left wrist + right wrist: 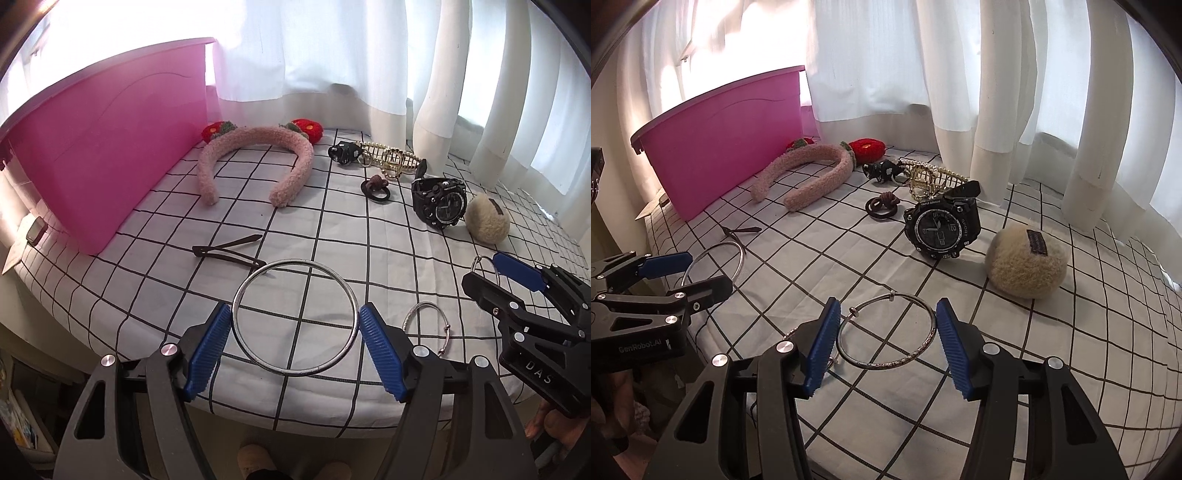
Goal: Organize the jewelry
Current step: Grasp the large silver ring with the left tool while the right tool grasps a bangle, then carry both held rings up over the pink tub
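Note:
A large silver bangle [236, 301] lies flat on the checked cloth [314, 221]. My left gripper [295, 349] is open with its blue pads on either side of it; it also shows in the right wrist view [689, 269]. A thinner silver bracelet [925, 345] with a clasp lies between the open pads of my right gripper [886, 345], which also shows in the left wrist view [491, 273]. Another slim silver bracelet [415, 314] lies between the two grippers. A pink bin [110, 155] stands at the back left.
On the cloth lie a fuzzy pink headband [255, 162] with red flowers, a black sport watch [942, 229], a beige fluffy ball [1027, 262], a gold claw clip [395, 160], dark hair ties [376, 186], a black clip [343, 151] and a dark hairpin [229, 251]. White curtains hang behind.

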Available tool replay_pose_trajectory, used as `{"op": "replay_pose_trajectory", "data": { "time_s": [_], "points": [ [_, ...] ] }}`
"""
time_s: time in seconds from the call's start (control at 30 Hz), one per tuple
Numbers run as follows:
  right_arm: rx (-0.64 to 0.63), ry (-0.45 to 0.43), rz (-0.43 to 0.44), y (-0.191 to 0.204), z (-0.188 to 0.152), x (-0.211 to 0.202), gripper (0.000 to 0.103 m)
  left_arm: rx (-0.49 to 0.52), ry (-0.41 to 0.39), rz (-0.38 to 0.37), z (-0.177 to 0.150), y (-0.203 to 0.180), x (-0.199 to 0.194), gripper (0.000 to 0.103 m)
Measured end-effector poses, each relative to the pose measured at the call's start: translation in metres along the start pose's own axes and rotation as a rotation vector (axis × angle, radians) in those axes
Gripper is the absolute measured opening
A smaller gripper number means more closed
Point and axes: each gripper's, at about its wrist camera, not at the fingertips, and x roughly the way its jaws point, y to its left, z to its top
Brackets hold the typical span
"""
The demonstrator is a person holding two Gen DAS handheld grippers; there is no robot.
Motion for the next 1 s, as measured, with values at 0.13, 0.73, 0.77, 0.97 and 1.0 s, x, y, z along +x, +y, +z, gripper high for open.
{"op": "replay_pose_trajectory", "data": {
  "time_s": [0.13,0.73,0.77,0.97,1.0],
  "points": [
    [-0.010,-0.017,0.007,0.001,0.015,-0.006,0.052,-0.003,-0.022,-0.002,0.013,-0.001,-0.011,0.070],
    [-0.116,-0.148,0.107,0.036,0.127,-0.053,0.052,-0.076,-0.160,0.049,0.090,0.027,-0.103,0.070],
    [-0.125,-0.158,0.112,0.040,0.136,-0.056,0.052,-0.080,-0.168,0.050,0.096,0.030,-0.108,0.070],
    [-0.185,-0.213,0.132,0.073,0.192,-0.067,0.052,-0.112,-0.221,0.051,0.130,0.067,-0.136,0.070],
    [-0.192,-0.221,0.132,0.079,0.201,-0.068,0.052,-0.116,-0.231,0.053,0.136,0.076,-0.139,0.070]
  ]
}}
